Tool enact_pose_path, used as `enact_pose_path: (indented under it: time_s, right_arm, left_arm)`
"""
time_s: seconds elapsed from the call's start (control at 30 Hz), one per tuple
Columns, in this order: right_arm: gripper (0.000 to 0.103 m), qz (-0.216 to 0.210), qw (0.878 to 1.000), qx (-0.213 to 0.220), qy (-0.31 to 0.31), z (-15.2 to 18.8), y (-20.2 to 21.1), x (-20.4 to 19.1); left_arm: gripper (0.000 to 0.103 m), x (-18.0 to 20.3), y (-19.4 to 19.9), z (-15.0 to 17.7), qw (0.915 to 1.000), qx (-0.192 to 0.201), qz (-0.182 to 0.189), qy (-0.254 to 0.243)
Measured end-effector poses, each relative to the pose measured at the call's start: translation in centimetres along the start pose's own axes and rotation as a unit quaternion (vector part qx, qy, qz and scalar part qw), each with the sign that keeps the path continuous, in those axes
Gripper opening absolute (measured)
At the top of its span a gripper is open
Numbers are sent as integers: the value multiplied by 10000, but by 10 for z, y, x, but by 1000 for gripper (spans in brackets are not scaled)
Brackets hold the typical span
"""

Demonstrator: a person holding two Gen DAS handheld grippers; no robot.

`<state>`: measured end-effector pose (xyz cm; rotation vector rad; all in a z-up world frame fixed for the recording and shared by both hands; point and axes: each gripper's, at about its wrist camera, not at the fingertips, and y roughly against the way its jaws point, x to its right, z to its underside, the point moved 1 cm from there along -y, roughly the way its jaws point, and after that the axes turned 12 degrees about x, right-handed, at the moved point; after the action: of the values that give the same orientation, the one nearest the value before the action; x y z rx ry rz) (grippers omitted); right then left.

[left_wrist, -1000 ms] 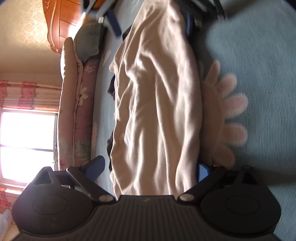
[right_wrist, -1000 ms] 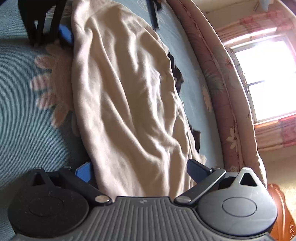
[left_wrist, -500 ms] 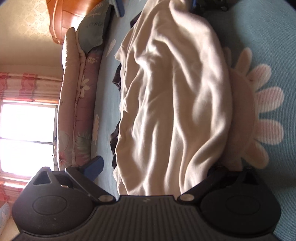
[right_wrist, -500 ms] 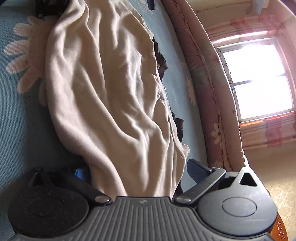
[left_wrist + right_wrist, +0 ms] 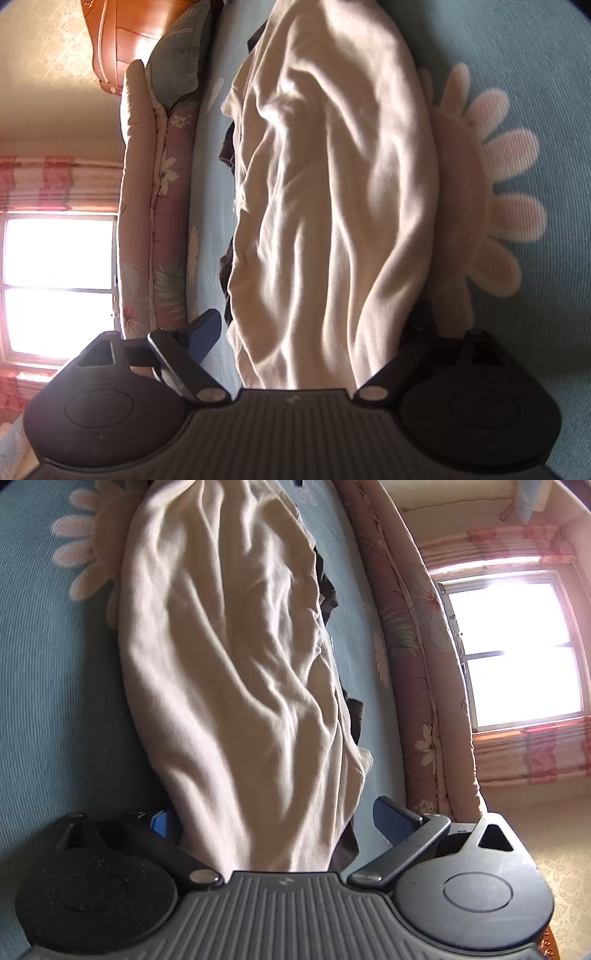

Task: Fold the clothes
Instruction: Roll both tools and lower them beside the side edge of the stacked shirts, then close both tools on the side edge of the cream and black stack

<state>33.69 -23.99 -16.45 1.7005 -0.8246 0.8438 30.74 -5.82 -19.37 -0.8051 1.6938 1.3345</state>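
A cream garment (image 5: 332, 206) lies crumpled lengthwise on a blue bedspread (image 5: 517, 44) with a pale flower print. One end runs into my left gripper (image 5: 310, 328), whose jaws are closing around it. Its blue left pad (image 5: 205, 332) stands clear of the cloth, and its right finger is hidden under the fold. The other end of the cream garment (image 5: 236, 672) lies between the wide jaws of my right gripper (image 5: 277, 818). There the left pad (image 5: 162, 821) sits at the cloth's edge and the right pad (image 5: 391, 816) is apart from it. A dark garment (image 5: 328, 590) peeks out beneath.
A rolled pink floral quilt (image 5: 162, 206) runs along the far side of the bed, with a grey-green pillow (image 5: 177, 55) and a wooden headboard (image 5: 122, 37) beyond. A bright window (image 5: 517, 650) with pink curtains lies past the quilt.
The garment has bunched up and looks shorter and wider. Each gripper has slipped out of the other's view. The right camera has swung, so the garment leans more to the left.
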Motion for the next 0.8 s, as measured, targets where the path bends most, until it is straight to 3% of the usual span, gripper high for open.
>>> enact_pose_path:
  time_s: [0.07, 0.33, 0.43, 0.47, 0.5, 0.57, 0.63, 0.73, 0.8]
  right_arm:
    - [103, 79, 10000, 7, -38, 6, 5, -1]
    - [103, -13, 9990, 98, 430, -9, 1, -9]
    - [96, -42, 9995, 105, 311, -7, 1, -10]
    - [93, -52, 9996, 125, 256, -7, 2, -10]
    - [86, -62, 9996, 154, 211, -6, 4, -12]
    - [65, -150, 9995, 228, 153, -4, 11, -23]
    - [12, -317, 9989, 299, 158, -1, 16, -39]
    - [14, 85, 9992, 261, 291, -1, 16, -60]
    - [13, 0, 9998, 197, 35, -3, 14, -53]
  left_arm:
    - [83, 1, 0, 1, 9999, -35, -70, 71]
    - [79, 2, -11, -7, 9993, -180, 279, -177]
    - [45, 13, -7, -7, 9988, -176, 425, -170]
    - [13, 25, -6, -8, 9991, -168, 290, -265]
    - [0, 38, -4, -8, 9991, -157, 88, -390]
    - [0, 54, -3, -8, 9986, -165, -184, -472]
    - [0, 51, -4, -8, 9991, -225, -228, -269]
    - [0, 48, -4, -8, 9994, -217, -149, -226]
    - [0, 48, -4, -8, 9994, -202, -139, -230]
